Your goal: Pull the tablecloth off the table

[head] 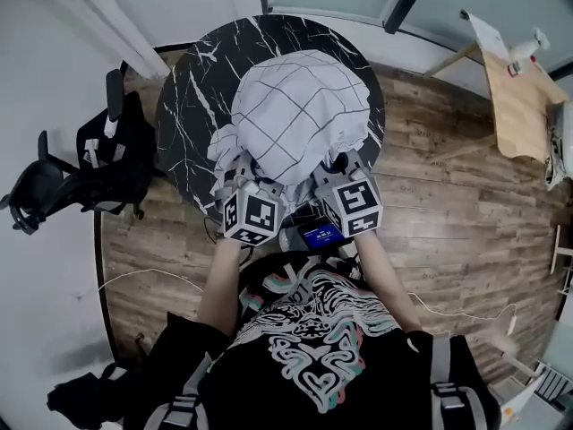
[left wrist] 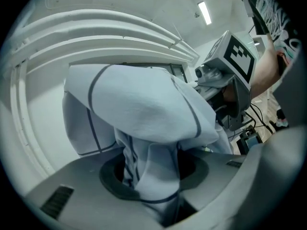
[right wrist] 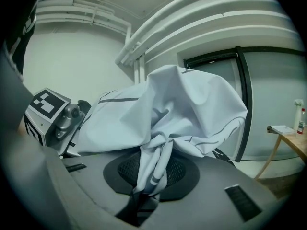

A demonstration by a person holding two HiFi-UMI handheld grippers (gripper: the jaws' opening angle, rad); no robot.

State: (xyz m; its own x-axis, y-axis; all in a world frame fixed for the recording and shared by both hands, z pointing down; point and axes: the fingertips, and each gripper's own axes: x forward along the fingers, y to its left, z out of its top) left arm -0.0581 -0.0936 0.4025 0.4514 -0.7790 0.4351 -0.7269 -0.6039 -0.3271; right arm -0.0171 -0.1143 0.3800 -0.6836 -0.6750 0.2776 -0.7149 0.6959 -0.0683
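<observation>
Tablecloth (head: 300, 115) in a heap, long axis away from person (head: 313, 348).

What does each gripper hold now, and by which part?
Both hold the tablecloth: the left gripper and the right gripper each pinch a bunched fold at its near side.

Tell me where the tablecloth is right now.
In the head view, the tablecloth is bunched mid-frame over the black table, its near edge clamped by the left gripper and right gripper.

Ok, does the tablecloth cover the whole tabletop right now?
No, the tablecloth is bunched up, leaving the black marble table bare around it.
</observation>
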